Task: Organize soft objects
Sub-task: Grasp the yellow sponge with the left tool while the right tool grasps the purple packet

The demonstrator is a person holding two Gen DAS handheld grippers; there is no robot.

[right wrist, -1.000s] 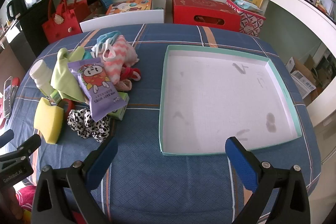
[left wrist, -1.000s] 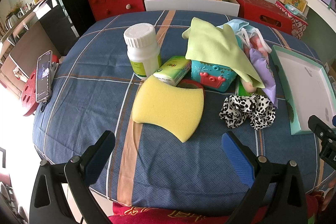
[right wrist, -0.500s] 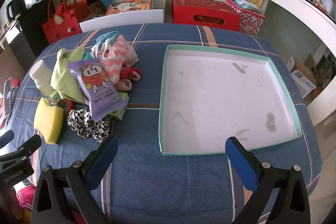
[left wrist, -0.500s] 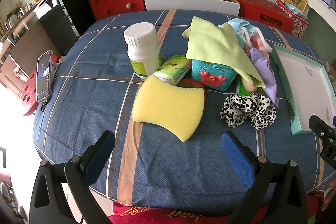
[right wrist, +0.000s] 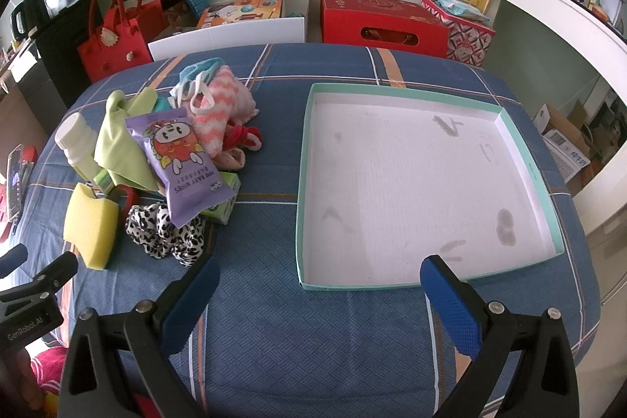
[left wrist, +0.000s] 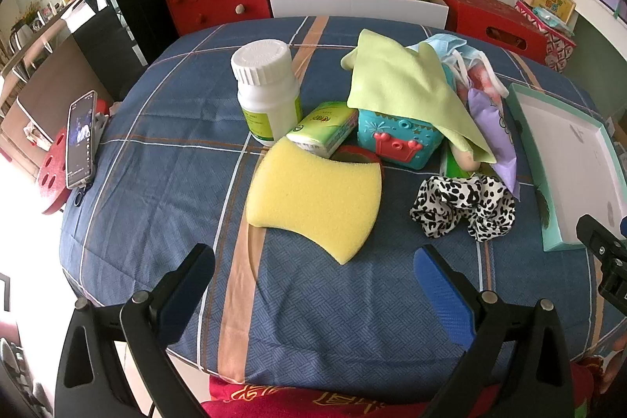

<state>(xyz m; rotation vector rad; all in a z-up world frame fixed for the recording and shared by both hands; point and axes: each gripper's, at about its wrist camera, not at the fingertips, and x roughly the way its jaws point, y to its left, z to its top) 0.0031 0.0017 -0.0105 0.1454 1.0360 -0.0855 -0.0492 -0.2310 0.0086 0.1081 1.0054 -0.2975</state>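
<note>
Hiding half the teal plastic toy box beneath a lime-green cloth; left gripper and right gripper hovered spread wide, empty.

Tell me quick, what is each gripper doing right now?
Left gripper: open, empty, above the blue plaid tablecloth.
Right gripper: open, empty, near the shallow teal-rimmed white tray.

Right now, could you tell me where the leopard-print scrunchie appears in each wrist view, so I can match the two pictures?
Left wrist view: the leopard-print scrunchie lies right of centre on the tablecloth, beyond the open left gripper.
Right wrist view: the scrunchie lies at lower left, near the right gripper's left finger.
Shared landmark: the yellow sponge lies to the left of the scrunchie in both views.
</note>
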